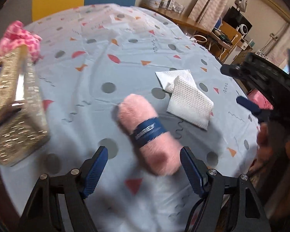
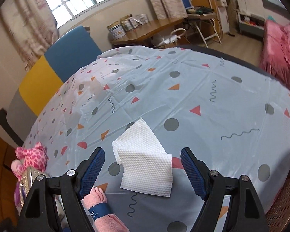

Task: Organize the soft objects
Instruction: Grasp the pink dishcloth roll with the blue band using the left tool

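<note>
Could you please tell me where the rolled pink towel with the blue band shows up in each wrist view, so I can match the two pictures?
Left wrist view: the rolled pink towel lies at lower centre, its near end between the open left gripper fingers.
Right wrist view: the rolled pink towel is at the bottom left, partly hidden behind the right gripper.
Shared landmark: the white paper towel, lying just beside it.

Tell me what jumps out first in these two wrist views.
A rolled pink towel with a blue band lies on the patterned tablecloth, just ahead of the open left gripper. A folded white paper towel sits beyond it, before the open right gripper. A glittery gold basket stands far left.
</note>
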`<state>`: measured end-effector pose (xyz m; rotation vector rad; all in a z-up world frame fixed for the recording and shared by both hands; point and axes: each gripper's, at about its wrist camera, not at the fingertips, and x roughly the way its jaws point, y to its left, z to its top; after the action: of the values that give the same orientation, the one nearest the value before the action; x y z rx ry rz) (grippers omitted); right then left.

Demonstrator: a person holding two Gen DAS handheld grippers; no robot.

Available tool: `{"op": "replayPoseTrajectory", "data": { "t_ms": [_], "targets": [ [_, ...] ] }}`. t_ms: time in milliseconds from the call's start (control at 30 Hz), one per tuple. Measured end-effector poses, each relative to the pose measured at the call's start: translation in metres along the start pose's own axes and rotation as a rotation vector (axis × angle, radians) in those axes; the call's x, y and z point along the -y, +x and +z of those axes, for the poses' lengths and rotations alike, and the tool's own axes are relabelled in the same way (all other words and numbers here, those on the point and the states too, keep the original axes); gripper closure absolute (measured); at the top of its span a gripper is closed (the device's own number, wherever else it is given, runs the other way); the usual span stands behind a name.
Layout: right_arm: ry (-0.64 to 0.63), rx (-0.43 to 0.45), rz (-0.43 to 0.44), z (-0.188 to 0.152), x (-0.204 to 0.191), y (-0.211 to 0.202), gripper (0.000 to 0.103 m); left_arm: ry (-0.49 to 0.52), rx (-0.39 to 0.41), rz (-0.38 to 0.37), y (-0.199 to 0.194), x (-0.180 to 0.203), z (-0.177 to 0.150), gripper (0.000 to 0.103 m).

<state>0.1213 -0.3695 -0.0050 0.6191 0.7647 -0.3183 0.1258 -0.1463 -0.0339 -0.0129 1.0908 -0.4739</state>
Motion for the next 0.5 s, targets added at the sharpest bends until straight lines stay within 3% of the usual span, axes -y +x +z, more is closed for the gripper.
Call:
{"op": "replayPoseTrajectory", "data": {
  "t_ms": [200,333,500],
  "targets": [
    [0.032,-0.022,0.023,0.001,0.004,0.003,0.021,-0.023,-0.034,0.006,0.034,0.009,0.016,0.027],
    [0.018,-0.036,0.035,0.001,0.001,0.006,0.021,-0.006,-0.067,0.048,0.062,0.012,0.018,0.044],
    [0.010,-0.049,0.047,0.001,-0.001,0.008,0.021,0.055,-0.017,0.102,0.066,0.011,0.010,0.058]
  ]
}}
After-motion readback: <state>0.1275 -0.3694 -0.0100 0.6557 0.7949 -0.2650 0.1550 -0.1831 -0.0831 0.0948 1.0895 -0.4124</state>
